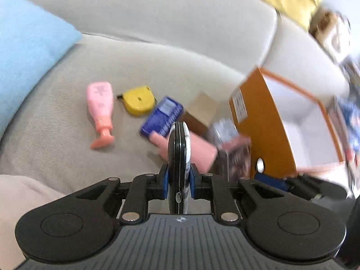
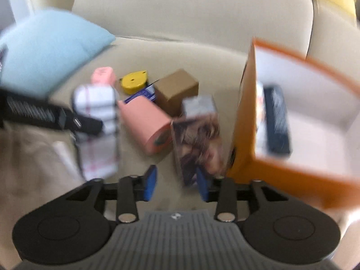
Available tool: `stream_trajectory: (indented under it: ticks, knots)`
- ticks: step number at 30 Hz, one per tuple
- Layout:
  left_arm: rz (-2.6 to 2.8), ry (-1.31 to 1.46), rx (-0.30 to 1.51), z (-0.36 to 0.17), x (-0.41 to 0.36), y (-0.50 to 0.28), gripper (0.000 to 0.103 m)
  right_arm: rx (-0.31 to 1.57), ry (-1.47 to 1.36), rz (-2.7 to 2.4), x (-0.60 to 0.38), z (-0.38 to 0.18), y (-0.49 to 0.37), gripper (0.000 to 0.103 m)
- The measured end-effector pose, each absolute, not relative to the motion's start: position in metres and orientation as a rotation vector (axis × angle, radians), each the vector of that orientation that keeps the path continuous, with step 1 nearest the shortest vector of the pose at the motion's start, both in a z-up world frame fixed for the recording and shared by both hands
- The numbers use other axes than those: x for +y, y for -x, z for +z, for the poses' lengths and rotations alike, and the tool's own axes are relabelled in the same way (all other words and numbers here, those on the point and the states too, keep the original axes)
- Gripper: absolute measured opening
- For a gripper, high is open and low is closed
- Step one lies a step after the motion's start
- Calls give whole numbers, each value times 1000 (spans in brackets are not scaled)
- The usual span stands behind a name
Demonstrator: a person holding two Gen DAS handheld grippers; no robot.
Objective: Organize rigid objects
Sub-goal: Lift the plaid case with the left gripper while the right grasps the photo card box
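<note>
Beige sofa seat carries the clutter, blue pillow far left. Left hand-held gripper clamped on a thin flat case, black and checkered white, held edge-on. Right hand-held gripper has its blue pads apart, nothing between them. Pink bottle lies left, yellow tape measure just right of it, blue box next, brown box beyond. Pink cylinder on its side near centre, touching the blue box. Printed picture box stands just left of the open orange box, which holds a dark item. Both views blurred
</note>
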State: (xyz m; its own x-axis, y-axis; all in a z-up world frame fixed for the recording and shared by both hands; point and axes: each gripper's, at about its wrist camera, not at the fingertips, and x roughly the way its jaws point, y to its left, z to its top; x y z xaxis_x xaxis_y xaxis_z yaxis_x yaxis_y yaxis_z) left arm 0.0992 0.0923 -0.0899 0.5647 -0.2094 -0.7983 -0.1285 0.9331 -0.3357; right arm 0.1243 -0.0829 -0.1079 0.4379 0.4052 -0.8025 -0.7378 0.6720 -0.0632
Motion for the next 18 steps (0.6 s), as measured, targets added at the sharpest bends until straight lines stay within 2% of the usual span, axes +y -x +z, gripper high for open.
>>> stream_trajectory:
  ticks: [2,5,9,13,15,18]
  knots:
    - [-25,419,962,-90,105,-100,19,794,535,682,-65,-117,-122,47]
    - [-21,440,951,-106,107,-104,19,730,634,621,-48,-127,-115,55]
    - [-37,470,953,-107,109,-103,19,659,766,611,-30,-140,-103,55]
    - [-31,459,970,-114,109,-109,19,676,803,543,-19,-154,-114,58]
    - [-32,487,975,-116,112,-111,19,667,814,522,-16,-159,-118,66]
    - [-32,487,982,-120,110,-115,19,631,856,498,-9,-169,-119,74]
